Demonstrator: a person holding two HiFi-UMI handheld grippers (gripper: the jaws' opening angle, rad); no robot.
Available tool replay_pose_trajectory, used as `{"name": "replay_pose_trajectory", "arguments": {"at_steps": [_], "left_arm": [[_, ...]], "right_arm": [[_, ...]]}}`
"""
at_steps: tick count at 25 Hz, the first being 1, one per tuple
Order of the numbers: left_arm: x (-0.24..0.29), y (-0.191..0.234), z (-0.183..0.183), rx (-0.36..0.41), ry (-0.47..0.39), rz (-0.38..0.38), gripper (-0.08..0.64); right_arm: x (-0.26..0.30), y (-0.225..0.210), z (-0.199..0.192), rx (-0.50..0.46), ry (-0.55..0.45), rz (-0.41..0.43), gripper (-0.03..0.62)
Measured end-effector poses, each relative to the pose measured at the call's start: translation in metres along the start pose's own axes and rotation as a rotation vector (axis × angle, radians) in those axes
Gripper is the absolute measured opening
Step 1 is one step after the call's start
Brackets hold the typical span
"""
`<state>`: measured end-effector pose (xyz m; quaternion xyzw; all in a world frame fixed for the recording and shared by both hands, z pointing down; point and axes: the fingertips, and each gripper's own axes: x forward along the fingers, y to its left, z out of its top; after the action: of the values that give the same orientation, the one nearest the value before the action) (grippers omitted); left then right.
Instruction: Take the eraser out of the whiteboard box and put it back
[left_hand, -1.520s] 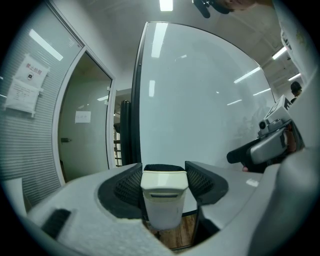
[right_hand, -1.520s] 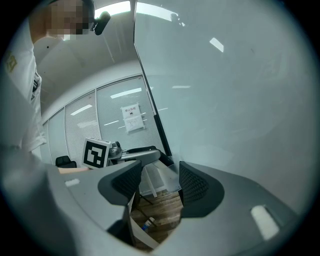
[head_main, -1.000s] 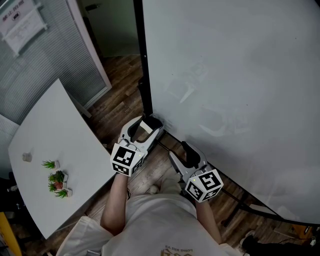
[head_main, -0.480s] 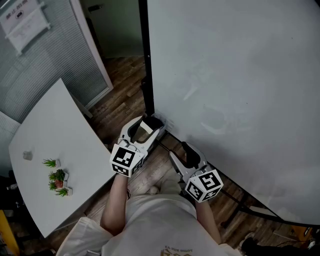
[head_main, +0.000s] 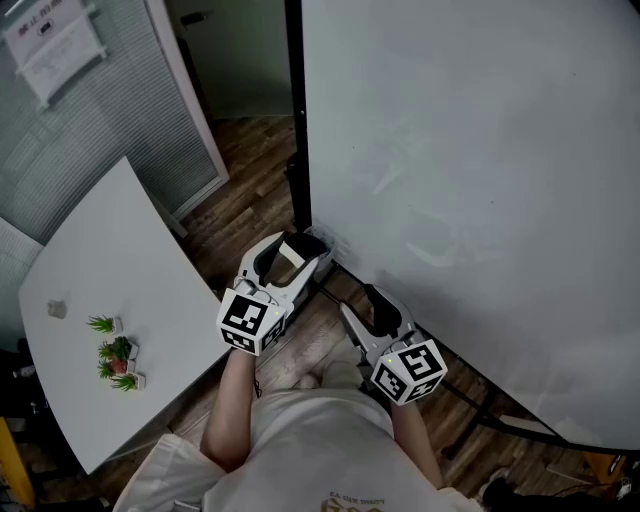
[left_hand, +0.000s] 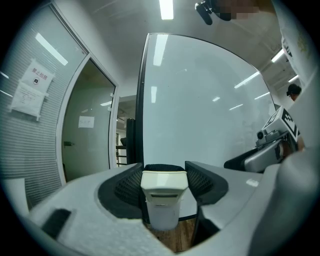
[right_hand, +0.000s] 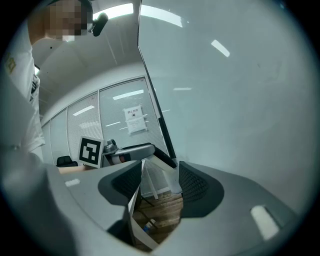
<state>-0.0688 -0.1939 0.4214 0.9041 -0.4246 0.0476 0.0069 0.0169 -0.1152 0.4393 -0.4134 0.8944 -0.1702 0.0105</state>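
My left gripper (head_main: 296, 250) is shut on the eraser (head_main: 289, 260), a cream block with a black felt pad. In the left gripper view the eraser (left_hand: 162, 197) stands upright between the two pads of the left gripper (left_hand: 164, 176), in front of the whiteboard (left_hand: 200, 110). Lower right, my right gripper (head_main: 372, 300) is open, with only the wooden floor showing through its jaws. The right gripper (right_hand: 157, 182) points along the whiteboard (right_hand: 225, 100), close to its lower left corner. I cannot make out a whiteboard box in any view.
The big whiteboard (head_main: 470, 180) on a black frame fills the right. A white table (head_main: 110, 250) with small potted plants (head_main: 115, 360) stands at the left. Behind it is a glass wall with blinds (head_main: 90, 130). Black stand feet and cables (head_main: 500, 420) lie on the floor.
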Motion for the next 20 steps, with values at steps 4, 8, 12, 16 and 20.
{"name": "replay_pose_trajectory", "arguments": {"at_steps": [4, 8, 12, 16, 20], "left_arm": [[-0.003, 0.0, 0.003, 0.004, -0.006, 0.002, 0.265], [-0.007, -0.001, 0.005, 0.004, -0.011, 0.005, 0.265], [-0.01, -0.002, 0.009, 0.005, -0.016, 0.008, 0.265], [-0.011, -0.002, 0.009, 0.006, -0.018, 0.01, 0.265], [-0.014, -0.003, 0.01, 0.008, -0.021, 0.013, 0.265]], "right_arm": [[-0.001, 0.002, 0.0, -0.003, -0.002, 0.002, 0.236], [-0.001, 0.005, 0.001, -0.006, -0.005, 0.005, 0.236], [-0.001, 0.006, 0.003, -0.008, -0.006, 0.009, 0.236], [-0.002, 0.005, 0.003, -0.01, -0.008, 0.006, 0.236], [-0.005, 0.006, 0.002, -0.011, -0.012, 0.002, 0.236]]}}
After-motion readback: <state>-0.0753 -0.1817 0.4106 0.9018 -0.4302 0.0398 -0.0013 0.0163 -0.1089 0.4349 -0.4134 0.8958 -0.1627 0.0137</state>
